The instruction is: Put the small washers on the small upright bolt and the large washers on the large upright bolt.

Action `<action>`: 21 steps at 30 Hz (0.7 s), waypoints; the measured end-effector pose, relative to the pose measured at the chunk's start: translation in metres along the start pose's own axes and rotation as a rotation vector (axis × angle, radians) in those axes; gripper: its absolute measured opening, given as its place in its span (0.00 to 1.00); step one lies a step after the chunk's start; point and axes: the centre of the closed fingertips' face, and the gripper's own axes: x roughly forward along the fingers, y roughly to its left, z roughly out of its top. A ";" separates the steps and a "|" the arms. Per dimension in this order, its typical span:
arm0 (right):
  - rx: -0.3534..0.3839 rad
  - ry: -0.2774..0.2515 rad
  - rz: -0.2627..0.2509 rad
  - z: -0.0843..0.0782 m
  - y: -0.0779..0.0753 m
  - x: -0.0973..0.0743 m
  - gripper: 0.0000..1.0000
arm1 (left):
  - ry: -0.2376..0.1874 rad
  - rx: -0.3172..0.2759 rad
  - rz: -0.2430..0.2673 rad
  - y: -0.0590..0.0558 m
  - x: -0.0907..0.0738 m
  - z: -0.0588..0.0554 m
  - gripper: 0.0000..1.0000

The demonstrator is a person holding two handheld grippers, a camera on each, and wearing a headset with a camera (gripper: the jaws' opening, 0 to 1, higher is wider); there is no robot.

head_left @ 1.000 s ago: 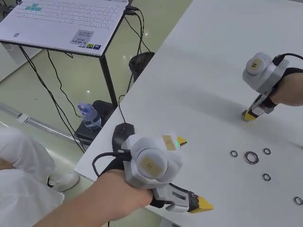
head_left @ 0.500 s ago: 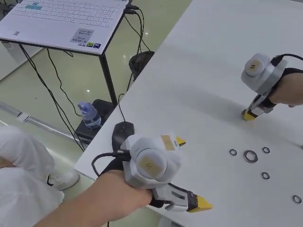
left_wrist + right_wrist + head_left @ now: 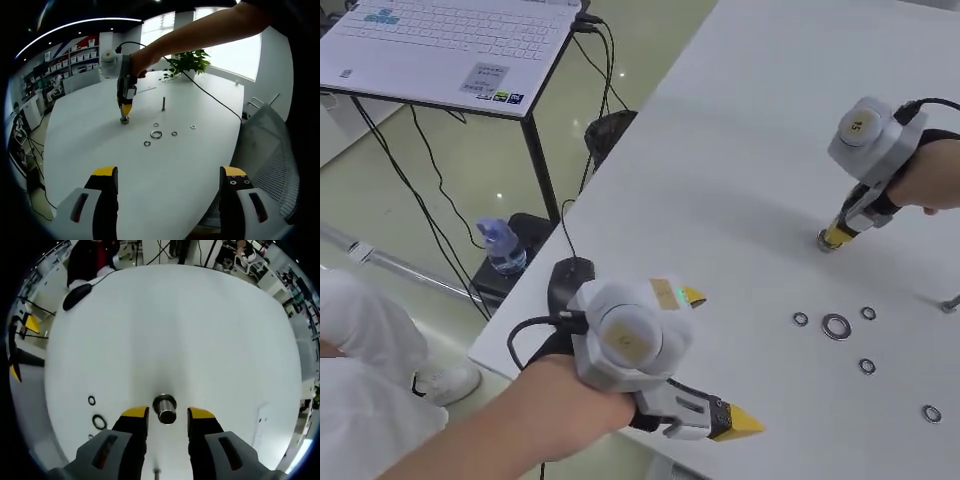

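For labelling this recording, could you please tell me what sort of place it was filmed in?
Probably an office-like lab or workroom: a large white table serves as the workbench, a laptop stands beside it, and stocked shelves line the far wall.

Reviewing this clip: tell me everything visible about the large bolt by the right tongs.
The large bolt is a short, thick cylinder of shiny grey metal. It stands upright on the white table. Seen from above in the right gripper view, its round top is darker with a bright rim. The yellow tips of the right tongs flank it with a slim gap on each side, so nothing grips it. Loose washers lie on the table apart from it. Whether one already sits on it, I cannot tell.
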 end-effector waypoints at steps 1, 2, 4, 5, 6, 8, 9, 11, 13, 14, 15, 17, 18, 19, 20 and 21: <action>-0.009 -0.008 -0.003 0.001 0.000 -0.003 0.32 | 0.000 -0.001 0.000 0.000 0.000 0.000 0.83; -0.014 -0.011 -0.002 0.001 0.001 -0.006 0.32 | 0.000 -0.004 0.001 0.000 0.000 0.000 0.83; -0.030 -0.020 0.000 0.001 0.004 -0.013 0.32 | 0.001 -0.005 0.002 -0.001 0.000 0.000 0.83; -0.036 -0.025 -0.003 0.001 0.005 -0.016 0.32 | 0.003 -0.005 0.003 -0.002 0.000 0.001 0.83; -0.043 -0.028 -0.007 0.001 0.006 -0.020 0.32 | -0.001 -0.030 -0.004 -0.003 -0.001 0.003 0.84; -0.049 -0.041 -0.011 0.002 0.001 -0.020 0.32 | -0.056 -0.069 0.006 -0.002 -0.003 0.015 0.84; -0.048 -0.039 -0.013 0.001 0.003 -0.024 0.32 | -0.058 -0.064 0.017 0.000 -0.005 0.017 0.84; -0.070 -0.041 -0.023 -0.001 0.005 -0.031 0.32 | -0.051 -0.053 0.031 0.002 -0.005 0.019 0.84; -0.073 -0.043 -0.026 -0.004 0.008 -0.037 0.32 | -0.053 -0.051 0.034 0.003 -0.003 0.021 0.84; -0.072 -0.046 -0.026 -0.005 0.009 -0.039 0.32 | -0.051 -0.049 0.035 0.003 -0.003 0.022 0.84; -0.071 -0.052 -0.023 -0.007 0.012 -0.042 0.32 | -0.048 -0.041 0.036 0.002 -0.002 0.022 0.84; -0.075 -0.056 -0.029 -0.012 0.016 -0.046 0.32 | -0.040 -0.027 0.041 0.002 -0.002 0.021 0.84; -0.077 -0.058 -0.030 -0.014 0.017 -0.047 0.32 | -0.028 -0.026 0.043 0.002 -0.002 0.020 0.84; -0.075 -0.059 -0.027 -0.017 0.020 -0.049 0.32 | -0.030 -0.024 0.045 0.002 -0.002 0.020 0.84; -0.073 -0.063 -0.023 -0.019 0.023 -0.050 0.32 | -0.031 -0.025 0.049 0.002 -0.003 0.021 0.84; -0.073 -0.064 -0.023 -0.020 0.024 -0.051 0.32 | -0.031 -0.028 0.051 0.002 -0.003 0.021 0.84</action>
